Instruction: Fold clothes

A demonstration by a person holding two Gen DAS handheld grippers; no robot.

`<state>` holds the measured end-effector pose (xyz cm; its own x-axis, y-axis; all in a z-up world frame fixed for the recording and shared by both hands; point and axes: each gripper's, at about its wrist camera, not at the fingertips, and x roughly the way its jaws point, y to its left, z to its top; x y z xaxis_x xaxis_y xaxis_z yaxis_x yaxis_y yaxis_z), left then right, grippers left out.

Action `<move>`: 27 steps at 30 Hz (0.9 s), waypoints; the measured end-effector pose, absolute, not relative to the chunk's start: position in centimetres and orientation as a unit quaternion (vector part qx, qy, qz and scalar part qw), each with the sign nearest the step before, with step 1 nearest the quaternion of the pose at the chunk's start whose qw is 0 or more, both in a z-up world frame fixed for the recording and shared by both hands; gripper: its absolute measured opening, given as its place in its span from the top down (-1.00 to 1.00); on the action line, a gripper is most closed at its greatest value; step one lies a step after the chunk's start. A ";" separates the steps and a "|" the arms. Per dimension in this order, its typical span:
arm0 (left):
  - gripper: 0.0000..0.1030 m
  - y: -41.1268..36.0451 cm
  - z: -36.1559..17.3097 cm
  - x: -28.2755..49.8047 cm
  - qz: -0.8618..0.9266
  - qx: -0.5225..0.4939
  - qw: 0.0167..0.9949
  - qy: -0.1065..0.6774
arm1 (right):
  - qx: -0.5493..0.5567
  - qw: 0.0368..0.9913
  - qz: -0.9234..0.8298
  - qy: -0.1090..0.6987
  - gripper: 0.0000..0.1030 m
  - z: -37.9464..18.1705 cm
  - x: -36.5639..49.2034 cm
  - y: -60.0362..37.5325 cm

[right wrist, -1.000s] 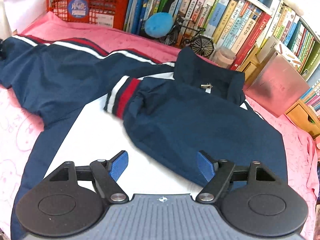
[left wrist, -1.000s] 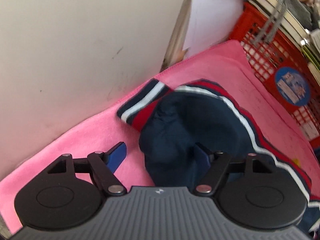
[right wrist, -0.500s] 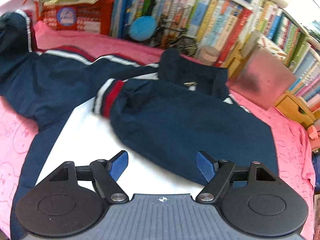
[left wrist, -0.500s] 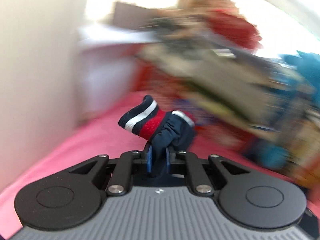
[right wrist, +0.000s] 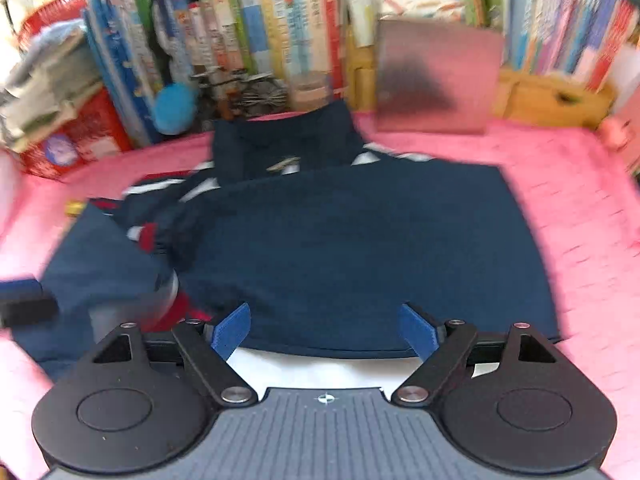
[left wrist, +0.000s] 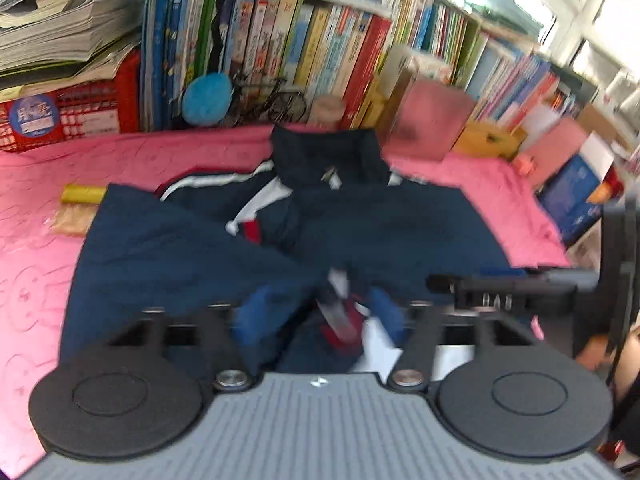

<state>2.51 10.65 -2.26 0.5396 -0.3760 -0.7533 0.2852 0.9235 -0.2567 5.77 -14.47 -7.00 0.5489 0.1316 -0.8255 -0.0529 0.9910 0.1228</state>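
Pink bed (left wrist: 168, 160): my left claw (left wrist: 316, 316), spread wide, should lay the cuff (left wrist: 340, 320) flat across the jacket (right wrist: 360, 240); right claw (right wrist: 326, 328) gapes empty.

Bright daylight, blown-out window (left wrist: 600, 8) upper right. Motion blur throughout both views; fisheye bending at edges; books (right wrist: 280, 20) smeared.

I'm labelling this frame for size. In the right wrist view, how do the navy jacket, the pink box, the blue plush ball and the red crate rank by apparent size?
1. navy jacket, by far the largest.
2. pink box.
3. red crate, though cropped and blurred, so unsure against the box.
4. blue plush ball, the smallest.
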 end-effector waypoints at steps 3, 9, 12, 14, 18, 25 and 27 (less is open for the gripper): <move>-0.38 11.1 -2.0 1.5 -0.162 -0.034 0.883 0.439 | 0.068 0.869 0.086 0.483 -0.63 -7.9 5.7 -13.3; -0.38 14.7 -2.4 1.0 -0.072 -0.032 0.893 0.444 | 0.029 0.835 0.132 0.533 -0.71 -9.7 4.4 -9.5; -0.38 16.3 -3.0 1.0 -0.035 -0.027 0.892 0.450 | 0.033 0.830 0.107 0.547 -0.70 -10.8 3.4 -9.6; -0.38 17.1 -3.2 1.2 -0.020 -0.026 0.892 0.452 | 0.068 0.813 0.112 0.568 -0.21 -11.6 3.0 -10.1; -0.38 17.9 -3.3 1.6 -0.003 -0.028 0.892 0.451 | 0.067 0.812 0.128 0.565 0.60 -10.4 2.8 -10.1; -0.38 15.3 -2.8 3.4 -0.040 -0.035 0.900 0.432 | 0.003 0.897 0.040 0.440 0.60 -2.3 7.0 -17.3; -0.39 13.5 -3.4 4.5 -0.054 -0.027 0.899 0.434 | -0.017 0.902 0.014 0.430 0.59 -2.4 9.0 -19.7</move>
